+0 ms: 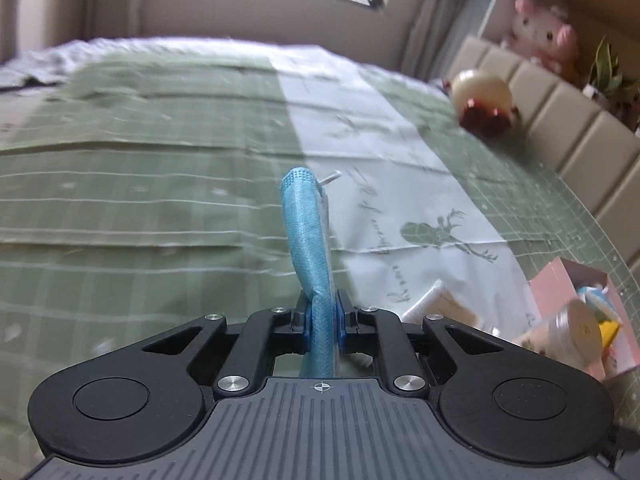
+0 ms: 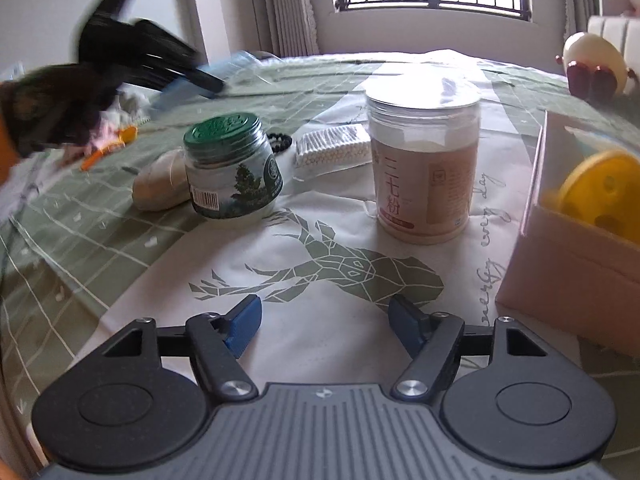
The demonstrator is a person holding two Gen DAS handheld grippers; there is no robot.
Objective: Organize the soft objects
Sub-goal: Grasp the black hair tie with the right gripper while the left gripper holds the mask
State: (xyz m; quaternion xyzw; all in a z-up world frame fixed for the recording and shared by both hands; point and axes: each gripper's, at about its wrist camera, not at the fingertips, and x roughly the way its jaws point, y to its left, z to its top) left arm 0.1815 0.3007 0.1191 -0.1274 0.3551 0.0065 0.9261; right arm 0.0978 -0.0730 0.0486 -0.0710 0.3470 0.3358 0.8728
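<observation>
Standing upright along its long axis, the blue face mask (image 1: pixel 308 240) is pinched in the left hand-held gripper (image 1: pixel 322 320), while the right hand-held gripper (image 2: pixel 324 320) is held open, empty.

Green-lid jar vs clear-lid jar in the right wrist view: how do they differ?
The green-lid jar is shorter and squatter; the clear-lid jar is taller and straight-sided. The green-lid jar has a dark green textured lid and a tree label; the clear-lid jar has a transparent lid and a beige label with Chinese characters. The green-lid jar leans slightly; the clear-lid jar looks upright. Both are closed and rest on the bedspread.
</observation>
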